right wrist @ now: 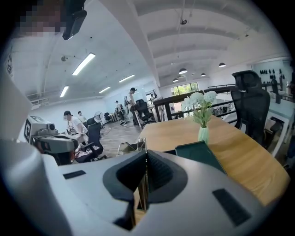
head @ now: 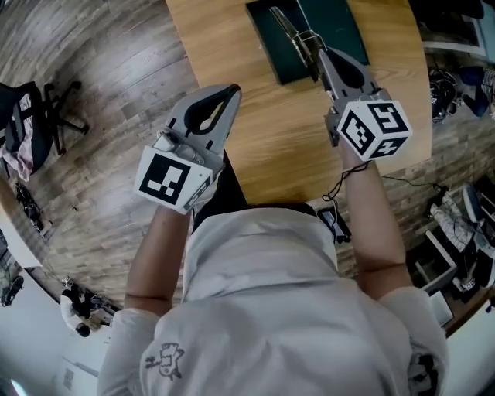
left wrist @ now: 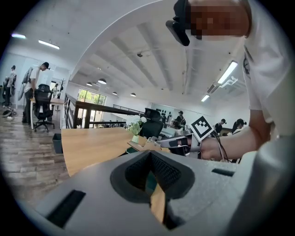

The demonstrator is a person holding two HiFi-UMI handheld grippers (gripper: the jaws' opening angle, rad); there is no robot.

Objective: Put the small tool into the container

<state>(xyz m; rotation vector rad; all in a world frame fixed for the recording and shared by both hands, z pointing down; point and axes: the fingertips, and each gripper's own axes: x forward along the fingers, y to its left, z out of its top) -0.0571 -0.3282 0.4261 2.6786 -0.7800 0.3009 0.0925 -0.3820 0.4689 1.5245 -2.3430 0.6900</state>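
- Shirt (head: 271, 309): white, short sleeves, small dark line drawing at its left shoulder.
- Left gripper (head: 233, 91): grey moulded shell, black-lined teardrop opening, black-and-white marker cube (head: 172, 178) at the shirt end.
- Right gripper (head: 320, 52): same build. A thin black cable (head: 340, 182) runs from its cube (head: 375, 128) toward the shirt.

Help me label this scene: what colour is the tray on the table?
The tray is dark green; the head view shows it best.
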